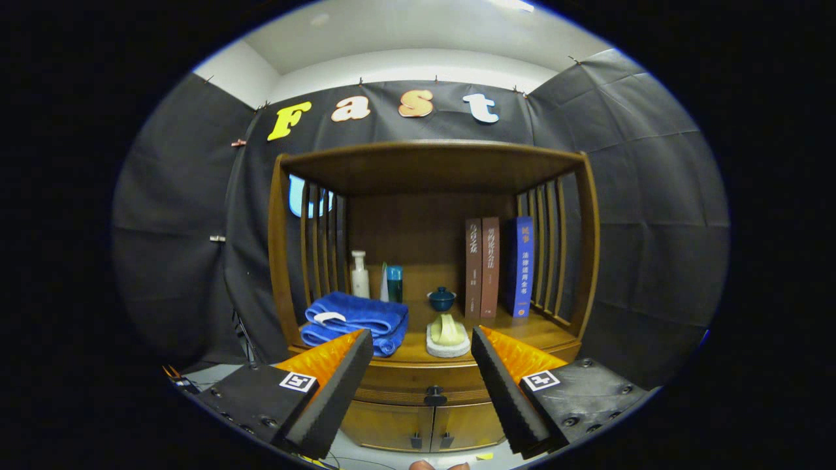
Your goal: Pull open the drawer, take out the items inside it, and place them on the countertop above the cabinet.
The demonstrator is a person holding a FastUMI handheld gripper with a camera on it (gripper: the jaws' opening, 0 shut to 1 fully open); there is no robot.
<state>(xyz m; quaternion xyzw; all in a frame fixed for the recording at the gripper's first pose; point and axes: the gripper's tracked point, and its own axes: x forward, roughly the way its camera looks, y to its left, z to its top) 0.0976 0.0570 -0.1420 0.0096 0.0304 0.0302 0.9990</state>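
A wooden cabinet stands ahead of me. Its drawer (418,382) is closed, with a dark knob (435,395) at its middle, seen between my fingers. My gripper (422,344) is open with nothing between its fingers, some way back from the drawer front. On the countertop (522,336) above the drawer lie a folded blue towel (356,320) on the left and a pale green brush on a white pad (448,335) in the middle. Whatever is inside the drawer is hidden.
Further back on the countertop stand a white bottle (359,274), a teal cup (394,282), a small blue lidded cup (441,299) and three upright books (499,267). Slatted wooden sides and a roof (431,163) enclose it. Two lower doors (428,427) sit under the drawer.
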